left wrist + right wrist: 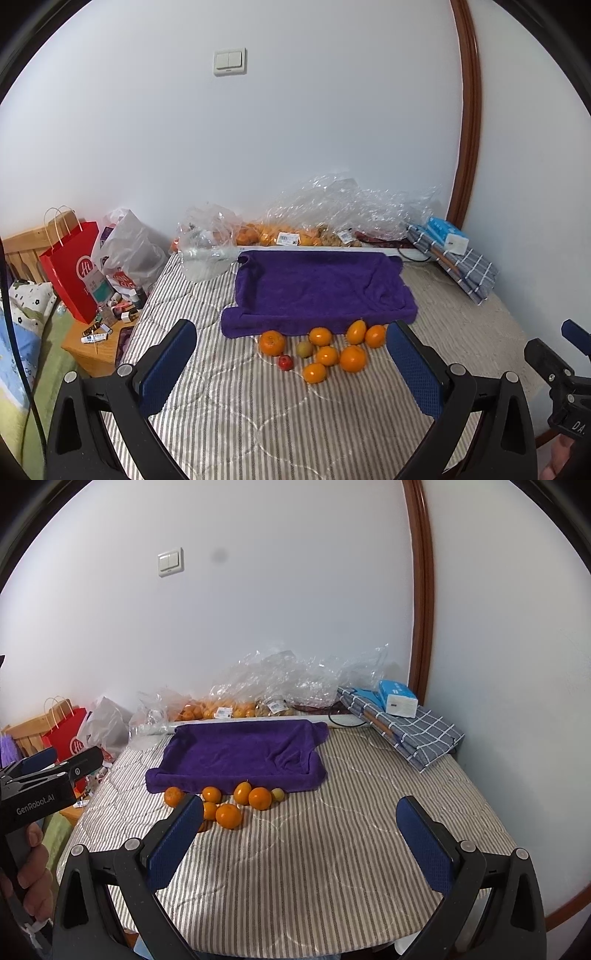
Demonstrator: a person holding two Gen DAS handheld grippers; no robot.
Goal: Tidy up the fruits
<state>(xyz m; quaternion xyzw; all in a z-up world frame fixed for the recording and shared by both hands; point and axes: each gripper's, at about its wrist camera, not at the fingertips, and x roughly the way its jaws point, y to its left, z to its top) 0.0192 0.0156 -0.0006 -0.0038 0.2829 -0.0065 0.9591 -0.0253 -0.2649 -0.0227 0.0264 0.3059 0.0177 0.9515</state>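
Several oranges (352,358) lie loose on the striped bed cover, just in front of a purple towel-lined tray (317,288). Among them are a small red fruit (285,362) and a greenish one (304,349). The same cluster (229,815) and tray (236,753) show in the right wrist view, with a yellowish fruit (277,794) at its right end. My left gripper (290,350) is open and empty, held above the cover short of the fruits. My right gripper (299,825) is open and empty, to the right of the cluster.
Clear plastic bags (332,210) with more oranges lie along the wall behind the tray. A folded checked cloth (465,266) with a blue tissue pack (447,232) sits at the back right. A red paper bag (70,269) and a cluttered wooden stand (96,343) are left of the bed.
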